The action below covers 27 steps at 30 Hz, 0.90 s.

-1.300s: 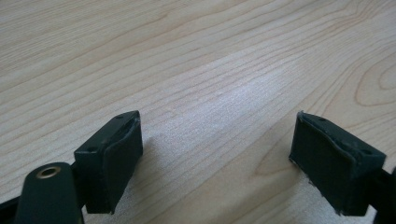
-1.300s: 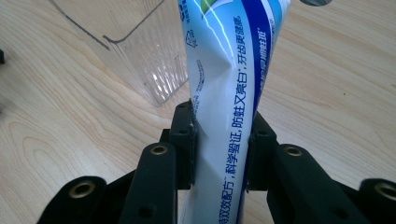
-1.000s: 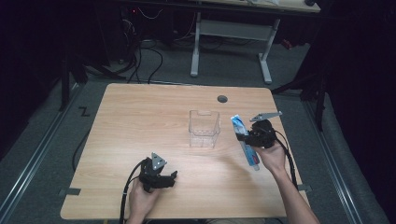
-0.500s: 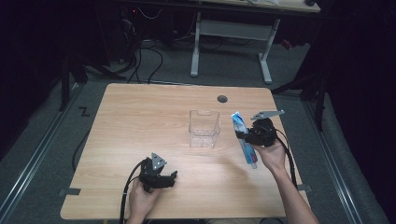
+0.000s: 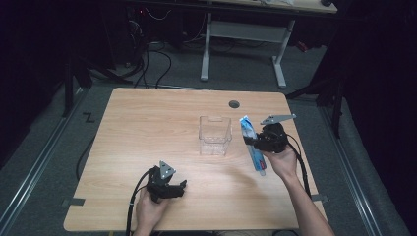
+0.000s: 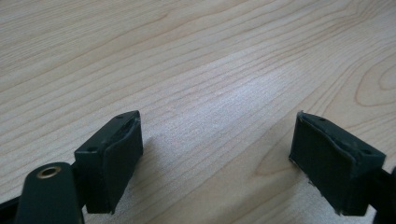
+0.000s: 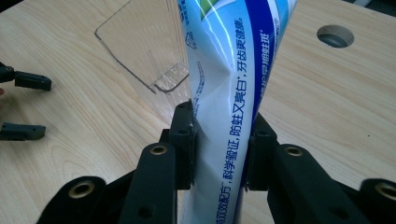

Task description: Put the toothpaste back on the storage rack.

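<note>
The right tool (image 5: 255,141) is clenched on a blue-and-white toothpaste tube (image 5: 252,145); in the right gripper view its two pads pinch the tube (image 7: 231,93) across its middle, denting the soft wall. The tube stretches away from that tool in both directions, one end toward the far side of the surface (image 5: 147,123), the other back beside the person's right hand (image 5: 281,162). Just to the left of the tool stands a clear plastic container (image 5: 215,135), upright, open at the top and seemingly empty; the tube is near it but apart from it.

The left tool (image 5: 178,189) is released, its jaws standing wide over bare wood with nothing between them, well apart from the container.

The step in hand looks like the carry: tube gripped and on its way to the container. The next move likely calls for bringing the tube over the open mouth, tilting one end down so it clears the rim, then letting go. The slack tube could catch on the thin wall and tip the light container.
</note>
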Each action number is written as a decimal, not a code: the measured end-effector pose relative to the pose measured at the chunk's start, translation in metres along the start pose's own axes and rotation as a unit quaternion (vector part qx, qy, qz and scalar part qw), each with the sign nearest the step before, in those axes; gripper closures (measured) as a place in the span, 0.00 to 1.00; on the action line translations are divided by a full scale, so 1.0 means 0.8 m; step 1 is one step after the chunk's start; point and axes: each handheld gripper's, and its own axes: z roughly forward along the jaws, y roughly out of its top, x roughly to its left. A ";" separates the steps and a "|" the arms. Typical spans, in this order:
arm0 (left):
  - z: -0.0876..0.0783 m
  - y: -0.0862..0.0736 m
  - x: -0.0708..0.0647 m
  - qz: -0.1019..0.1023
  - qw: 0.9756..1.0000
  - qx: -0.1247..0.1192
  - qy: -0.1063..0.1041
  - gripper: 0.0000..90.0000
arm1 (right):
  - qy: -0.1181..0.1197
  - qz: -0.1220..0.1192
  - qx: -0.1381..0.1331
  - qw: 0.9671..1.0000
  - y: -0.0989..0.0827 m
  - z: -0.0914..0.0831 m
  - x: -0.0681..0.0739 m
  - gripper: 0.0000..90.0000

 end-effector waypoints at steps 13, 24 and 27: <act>0.000 0.000 0.000 0.001 1.000 0.000 0.000 0.19 | -0.002 -0.010 -0.024 1.000 0.016 -0.006 0.007 0.78; -0.001 -0.001 0.000 0.000 1.000 0.000 -0.001 0.19 | -0.003 -0.028 -0.039 0.999 0.045 -0.006 0.022 0.78; 0.000 -0.001 0.000 0.000 1.000 0.000 -0.001 0.19 | 0.003 -0.031 -0.043 0.999 0.054 -0.006 0.026 0.78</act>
